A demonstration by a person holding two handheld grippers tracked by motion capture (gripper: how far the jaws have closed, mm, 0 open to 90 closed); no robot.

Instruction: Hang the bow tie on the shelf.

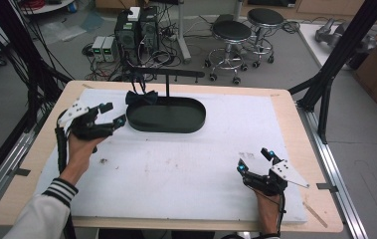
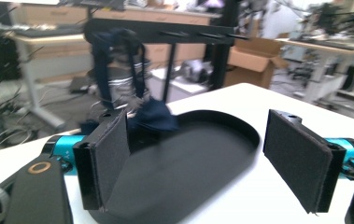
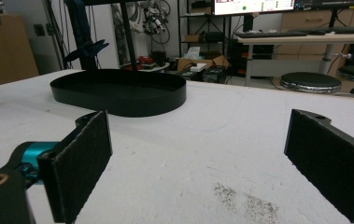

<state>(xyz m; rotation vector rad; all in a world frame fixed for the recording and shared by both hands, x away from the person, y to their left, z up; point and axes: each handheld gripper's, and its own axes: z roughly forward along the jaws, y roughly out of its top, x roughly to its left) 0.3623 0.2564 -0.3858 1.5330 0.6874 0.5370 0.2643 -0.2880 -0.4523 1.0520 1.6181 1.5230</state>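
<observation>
On the rack, far left end: dark blue bow tie (image 1: 141,97), hanging from the black crossbar (image 1: 168,74) over the tray's left edge.
Tray: black oval tray (image 1: 196,122), on the white mat (image 1: 186,164).
Left gripper: (image 1: 114,114) just beside the bow tie, jaws apart, nothing between them.
Right gripper: (image 1: 255,160) well apart, near the mat's right front, jaws apart, holding nothing.

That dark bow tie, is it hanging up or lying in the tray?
Hanging: the bow tie dangles by its strap from the stand's bar, at the black tray's left end.
</observation>
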